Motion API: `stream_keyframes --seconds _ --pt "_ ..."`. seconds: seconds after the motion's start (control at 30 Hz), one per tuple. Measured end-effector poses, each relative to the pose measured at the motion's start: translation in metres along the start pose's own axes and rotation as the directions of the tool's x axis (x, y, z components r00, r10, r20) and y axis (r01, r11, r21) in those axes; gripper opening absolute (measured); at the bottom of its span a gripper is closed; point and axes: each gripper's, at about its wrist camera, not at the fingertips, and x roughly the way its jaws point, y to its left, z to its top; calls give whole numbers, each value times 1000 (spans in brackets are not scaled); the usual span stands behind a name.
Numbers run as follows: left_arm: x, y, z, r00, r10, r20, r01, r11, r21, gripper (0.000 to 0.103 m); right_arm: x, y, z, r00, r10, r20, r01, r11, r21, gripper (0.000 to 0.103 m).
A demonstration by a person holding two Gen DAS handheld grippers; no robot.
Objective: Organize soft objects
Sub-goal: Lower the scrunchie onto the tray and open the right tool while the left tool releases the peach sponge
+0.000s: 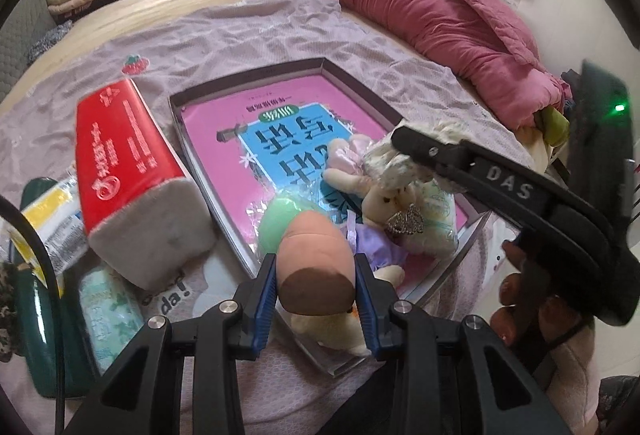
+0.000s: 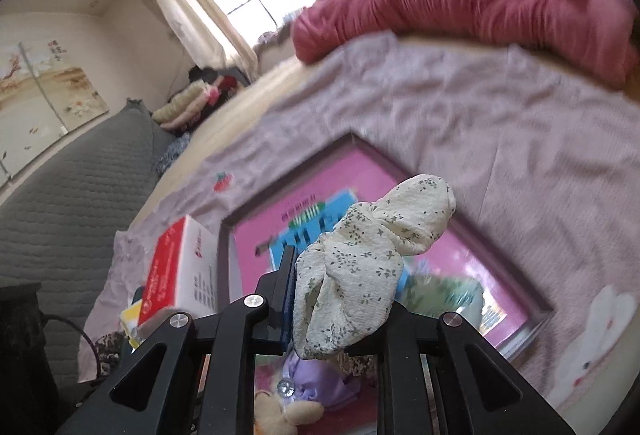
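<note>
Shallow grey-rimmed box (image 1: 352, 75): pink book, plush toys (image 1: 384, 203). Left tongs (image 1: 316, 275) clamp orange-brown plush carrot (image 1: 316, 255); right tongs (image 2: 344, 287) pinch floral cream cloth (image 2: 360, 255), blurred.

We see a wide bed (image 1: 132, 1) with a tan surface as the carrying surface. A wrinkled pale lilac sheet (image 1: 240, 35) with a strawberry print lies spread over it. A bunched dark pink quilt (image 1: 440, 7) lies along the far edge. On the sheet rest a shallow grey cardboard box lid (image 1: 352, 79) lined with a pink booklet, a red and white tissue pack (image 1: 132, 171) just beside it, and a pale green patterned packet (image 1: 108, 315) near the tissue pack.
</note>
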Motion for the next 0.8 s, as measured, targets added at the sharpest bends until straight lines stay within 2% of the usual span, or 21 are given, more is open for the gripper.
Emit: stream_keyframes --seconds 0.1,0.13,0.3,0.4,0.47,0.8 --pt "6 1 -1 1000 -8 -15 8 1000 -9 37 9 -16 -1 999 2 -44 1 997 72 27" --pt "8 1 -1 1000 -9 -19 9 1000 -9 37 9 -22 -2 999 3 -51 2 995 102 35" --pt "12 -1 -1 1000 -15 -25 15 1000 -6 37 7 -37 -10 994 -5 -105 24 982 185 41" --pt "12 -1 0 999 -21 -25 21 1000 -11 37 -4 -37 -13 994 -26 -102 45 982 183 50" --pt "13 -1 1 999 -28 -26 28 999 -15 37 -12 -33 -16 993 -73 -96 88 982 165 54" --pt "18 1 5 997 -60 -38 59 998 -27 38 -37 -12 -24 972 -226 -60 231 969 93 57"
